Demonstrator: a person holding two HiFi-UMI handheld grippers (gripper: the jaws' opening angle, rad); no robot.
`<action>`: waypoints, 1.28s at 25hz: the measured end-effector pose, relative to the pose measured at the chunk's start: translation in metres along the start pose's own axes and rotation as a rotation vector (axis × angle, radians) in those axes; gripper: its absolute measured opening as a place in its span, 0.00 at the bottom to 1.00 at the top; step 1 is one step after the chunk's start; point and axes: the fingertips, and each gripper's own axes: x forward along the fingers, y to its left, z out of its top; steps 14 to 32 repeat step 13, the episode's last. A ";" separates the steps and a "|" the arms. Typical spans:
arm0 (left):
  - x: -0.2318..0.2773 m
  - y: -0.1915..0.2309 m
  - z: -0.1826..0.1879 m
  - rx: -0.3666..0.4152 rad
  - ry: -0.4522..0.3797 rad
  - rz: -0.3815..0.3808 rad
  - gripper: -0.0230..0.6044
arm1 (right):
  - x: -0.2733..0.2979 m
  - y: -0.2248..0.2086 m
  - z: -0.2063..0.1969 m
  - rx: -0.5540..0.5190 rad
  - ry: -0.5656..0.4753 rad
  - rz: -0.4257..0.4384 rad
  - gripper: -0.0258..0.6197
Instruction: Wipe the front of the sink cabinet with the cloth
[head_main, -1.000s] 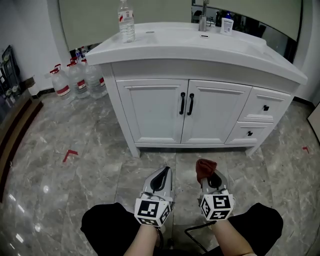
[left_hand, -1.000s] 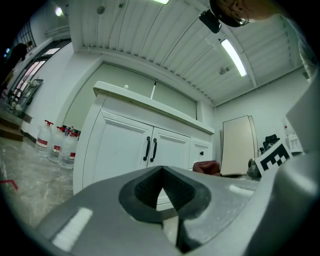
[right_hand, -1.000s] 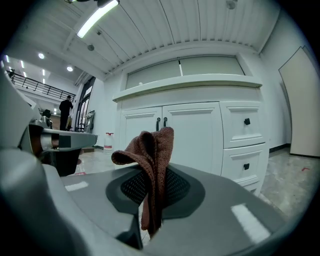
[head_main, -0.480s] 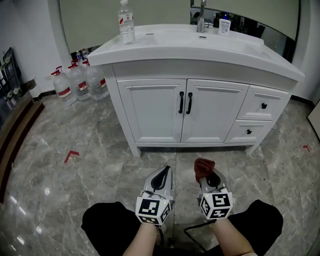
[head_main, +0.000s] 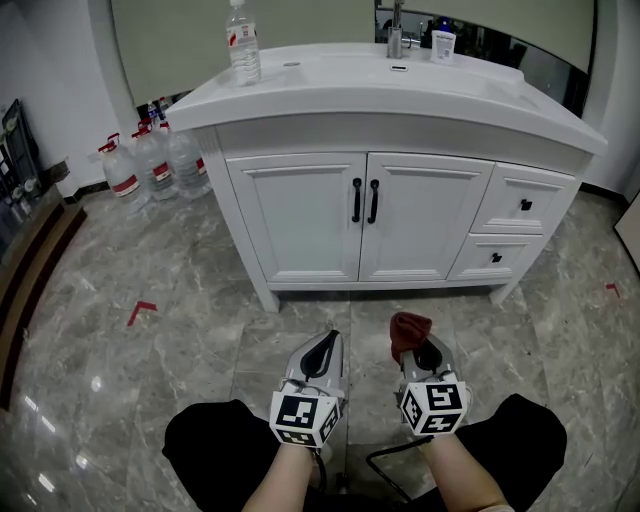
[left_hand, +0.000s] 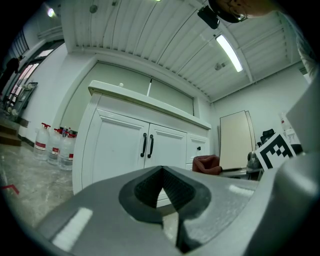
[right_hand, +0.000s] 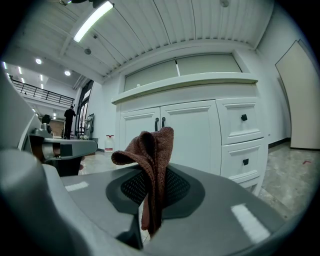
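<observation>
- right tool (head_main: 424, 350) clamped on the cloth (head_main: 409, 328), which bunches up above the tips
- left tool (head_main: 324, 348) pressed together, nothing in it
- sink cabinet (head_main: 362, 215) ahead, well apart from both tools; doors look closed, hard to confirm from here

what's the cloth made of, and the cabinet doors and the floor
Cloth: reddish-brown knitted or woven fabric, perhaps microfibre; fine textured weave, soft drooping folds.
Cabinet doors: white painted wood or board, satin; smooth framed panels, core unseen.
Floor: polished grey marble-look tile or stone; veining, joint lines, glossy light reflections.
</observation>
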 end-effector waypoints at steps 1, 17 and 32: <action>0.000 0.001 -0.002 0.000 0.003 0.002 0.04 | 0.001 0.000 0.000 0.000 0.001 0.000 0.16; -0.001 0.003 -0.007 -0.002 0.013 0.005 0.04 | -0.001 -0.001 -0.009 -0.001 0.018 -0.004 0.16; -0.001 0.003 -0.007 -0.002 0.013 0.005 0.04 | -0.001 -0.001 -0.009 -0.001 0.018 -0.004 0.16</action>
